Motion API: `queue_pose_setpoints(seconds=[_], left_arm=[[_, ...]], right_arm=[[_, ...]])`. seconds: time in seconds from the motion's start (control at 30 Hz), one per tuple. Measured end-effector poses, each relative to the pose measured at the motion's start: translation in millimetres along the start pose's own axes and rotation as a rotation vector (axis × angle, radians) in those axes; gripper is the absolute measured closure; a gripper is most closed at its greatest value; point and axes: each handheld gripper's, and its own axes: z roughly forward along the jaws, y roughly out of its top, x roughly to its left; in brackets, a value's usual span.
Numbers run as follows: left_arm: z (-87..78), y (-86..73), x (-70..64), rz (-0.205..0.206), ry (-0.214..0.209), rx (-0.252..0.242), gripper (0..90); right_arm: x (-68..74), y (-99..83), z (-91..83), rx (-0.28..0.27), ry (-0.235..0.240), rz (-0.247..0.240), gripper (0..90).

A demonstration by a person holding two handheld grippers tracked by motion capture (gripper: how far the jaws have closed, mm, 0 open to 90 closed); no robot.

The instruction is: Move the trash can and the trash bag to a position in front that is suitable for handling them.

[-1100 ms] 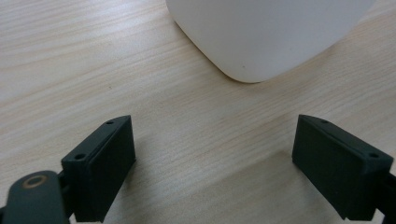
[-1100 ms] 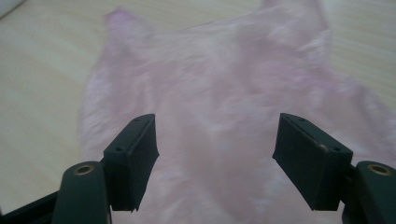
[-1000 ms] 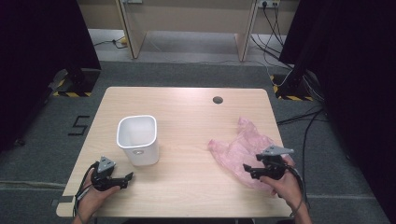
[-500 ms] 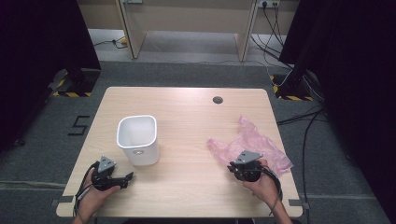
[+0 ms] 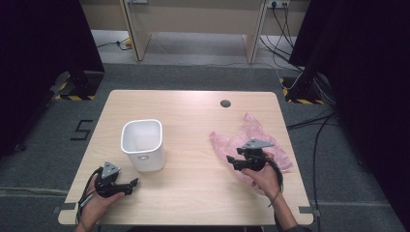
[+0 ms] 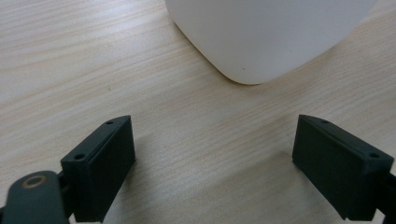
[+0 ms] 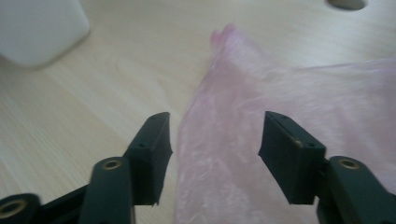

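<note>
Over the pink bag's (image 5: 251,142) near left edge we hold the right claw (image 5: 233,162), jaws apart, with the thin film lying between them and gripped by neither. That bag lies crumpled on the right half of the worktop (image 5: 193,111). At the front left corner our left claw (image 5: 130,184) rests low, jaws spread wide and empty, pointing at the white bin (image 5: 141,144) just beyond.

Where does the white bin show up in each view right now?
High view: white bin stands left of centre on the table.
Left gripper view: its base fills the top, beyond the open jaws.
Right gripper view: its corner sits top left.
Shared landmark: the bin itself.
</note>
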Motion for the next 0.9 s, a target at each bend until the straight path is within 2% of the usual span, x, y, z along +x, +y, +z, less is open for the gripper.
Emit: queue_pose_setpoints(seconds=[0.03, 0.07, 0.1, 0.13, 0.17, 0.2, 0.23, 0.27, 0.3, 0.33, 0.37, 0.4, 0.43, 0.5, 0.53, 0.57, 0.67, 0.7, 0.73, 0.77, 0.83, 0.9], left_arm=[[0.0, 0.0, 0.0, 0.000, 0.000, 0.000, 12.1], [0.0, 0.0, 0.0, 0.000, 0.000, 0.000, 12.1], [0.0, 0.0, 0.0, 0.000, 0.000, 0.000, 12.1], [0.0, 0.0, 0.0, 0.000, 0.000, 0.000, 12.1], [0.0, 0.0, 0.0, 0.000, 0.000, 0.000, 12.1], [0.0, 0.0, 0.0, 0.000, 0.000, 0.000, 12.1], [0.0, 0.0, 0.0, 0.000, 0.000, 0.000, 12.1], [0.0, 0.0, 0.0, 0.000, 0.000, 0.000, 12.1], [0.0, 0.0, 0.0, 0.000, 0.000, 0.000, 12.1], [0.0, 0.0, 0.0, 0.000, 0.000, 0.000, 12.1], [0.0, 0.0, 0.0, 0.000, 0.000, 0.000, 12.1], [0.0, 0.0, 0.0, 0.000, 0.000, 0.000, 12.1], [0.0, 0.0, 0.0, 0.000, 0.000, 0.000, 12.1], [0.0, 0.0, 0.0, 0.000, 0.000, 0.000, 12.1], [0.0, 0.0, 0.0, 0.000, 0.000, 0.000, 12.1], [0.0, 0.0, 0.0, 0.000, 0.000, 0.000, 12.1], [0.0, 0.0, 0.0, 0.000, 0.000, 0.000, 12.1], [0.0, 0.0, 0.0, 0.000, 0.000, 0.000, 12.1], [0.0, 0.0, 0.0, 0.000, 0.000, 0.000, 12.1], [0.0, 0.0, 0.0, 0.000, 0.000, 0.000, 12.1], [0.0, 0.0, 0.0, 0.000, 0.000, 0.000, 12.1], [0.0, 0.0, 0.0, 0.000, 0.000, 0.000, 12.1]], right_arm=[[0.0, 0.0, 0.0, 0.000, 0.000, 0.000, 41.0], [-11.2, 4.1, -15.1, -0.026, -0.017, 0.027, 38.4], [-11.2, 4.1, -15.1, -0.026, -0.017, 0.027, 38.4], [-23.8, 4.0, -29.2, -0.041, -0.053, 0.053, 37.0], [-23.8, 4.0, -29.2, -0.041, -0.053, 0.053, 37.0], [-30.0, 2.1, -35.4, -0.047, -0.067, 0.077, 36.4], [-41.4, -3.2, -45.7, -0.045, -0.109, 0.100, 36.0], [-46.9, -5.9, -49.7, -0.037, -0.143, 0.094, 35.5], [-46.9, -5.9, -49.7, -0.037, -0.143, 0.094, 35.5], [-58.4, -11.0, -55.8, -0.011, -0.217, 0.094, 34.2], [-58.4, -11.0, -55.8, -0.011, -0.217, 0.094, 34.2], [-71.5, -16.7, -61.5, 0.003, -0.260, 0.121, 32.9], [-71.5, -16.7, -61.5, 0.003, -0.260, 0.121, 32.9], [-81.1, -21.8, -65.4, 0.005, -0.291, 0.151, 31.8], [-91.1, -29.0, -68.1, 0.029, -0.333, 0.178, 31.9], [-94.5, -33.0, -68.6, 0.046, -0.350, 0.193, 33.6], [-100.8, -43.1, -68.2, 0.072, -0.340, 0.237, 38.2], [-100.8, -43.1, -68.2, 0.072, -0.340, 0.237, 38.2], [-102.3, -48.2, -68.0, 0.095, -0.334, 0.256, 43.0], [-102.3, -48.2, -68.0, 0.095, -0.334, 0.256, 43.0], [-101.0, -55.3, -69.8, 0.106, -0.301, 0.302, 44.6], [-96.4, -60.2, -74.6, 0.109, -0.304, 0.322, 43.3]])
